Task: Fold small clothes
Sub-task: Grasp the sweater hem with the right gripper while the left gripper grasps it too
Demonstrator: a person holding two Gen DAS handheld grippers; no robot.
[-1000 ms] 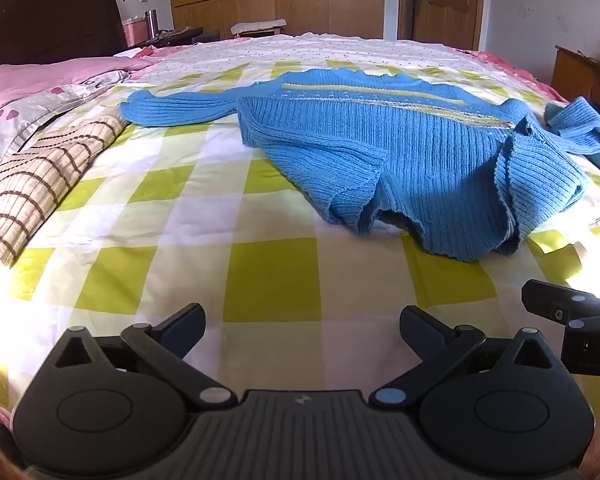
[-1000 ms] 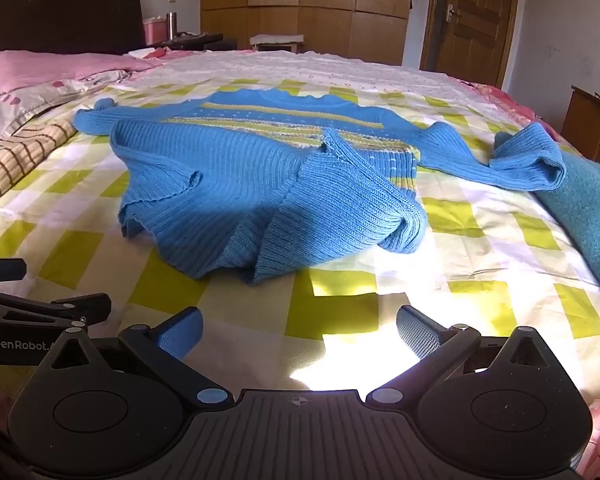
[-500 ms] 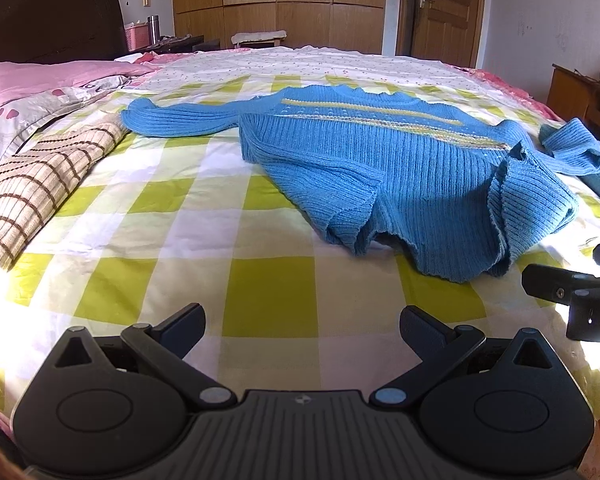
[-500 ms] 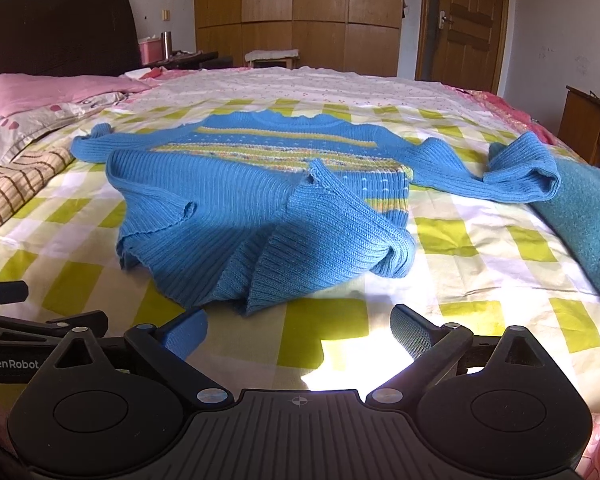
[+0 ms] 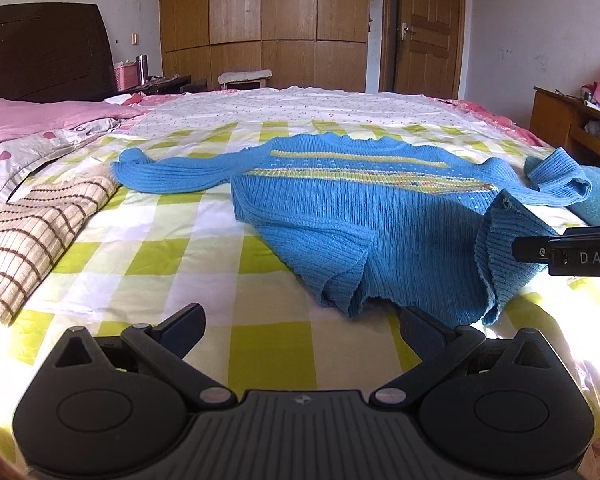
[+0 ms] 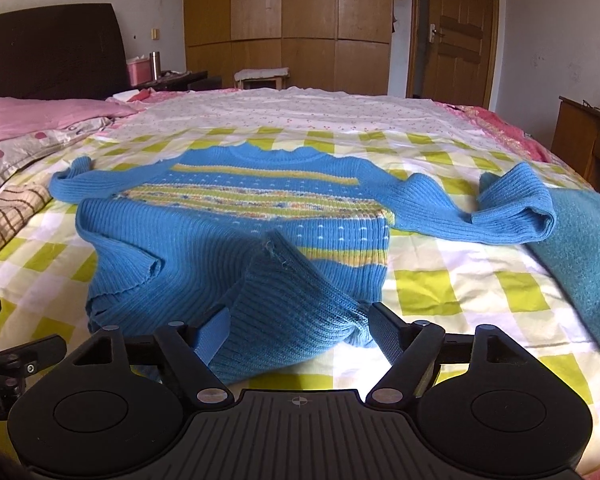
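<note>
garment: a blue ribbed knit sweater with yellow patterned bands (image 6: 256,216) is spread at the centre of both views on a yellow-and-white checked bedsheet (image 5: 148,264), hem rumpled at the near edge, sleeves out to either side.
right gripper (image 6: 296,330): jaws wide apart, a bunched fold of hem lying between them at lower centre; nothing is clamped.
left gripper (image 5: 300,326): jaws wide apart over bare sheet at lower centre, the left hem corner just beyond; nothing is held.
step in hand: judged to be grasping the hem at both corners.
doing it well: both layers of knit should be taken well inside the jaws, as loose ribbing is likely to slip; the two grips are best matched in height so the fold is carried evenly.
nearby: a teal fuzzy cloth (image 6: 580,248) lies at the right edge, touching the right sleeve.
</note>
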